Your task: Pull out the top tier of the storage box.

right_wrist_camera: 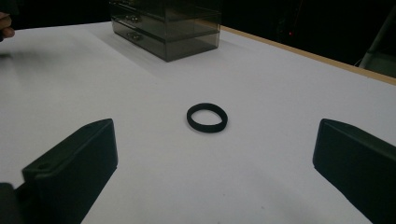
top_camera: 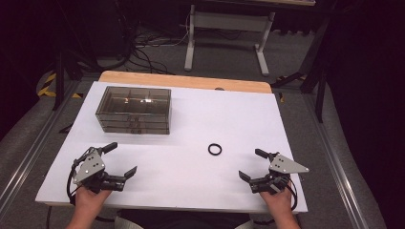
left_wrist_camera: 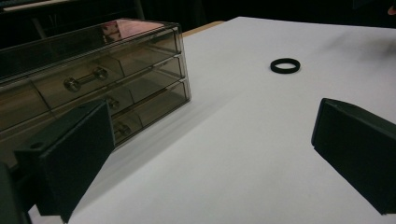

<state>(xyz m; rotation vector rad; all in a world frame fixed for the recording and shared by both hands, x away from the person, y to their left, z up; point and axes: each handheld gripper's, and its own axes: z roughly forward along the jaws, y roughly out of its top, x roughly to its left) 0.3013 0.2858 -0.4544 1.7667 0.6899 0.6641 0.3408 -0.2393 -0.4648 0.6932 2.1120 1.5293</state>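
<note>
White table bears a shut three-drawer box, contents unclear.

left tool: black jaws, grey three-cornered plate, black cable
right tool: black jaws, grey screwed plate

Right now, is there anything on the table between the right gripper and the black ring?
Nothing. In the right gripper view, bare white table runs from the open right gripper to the black ring. The high view agrees.
</note>
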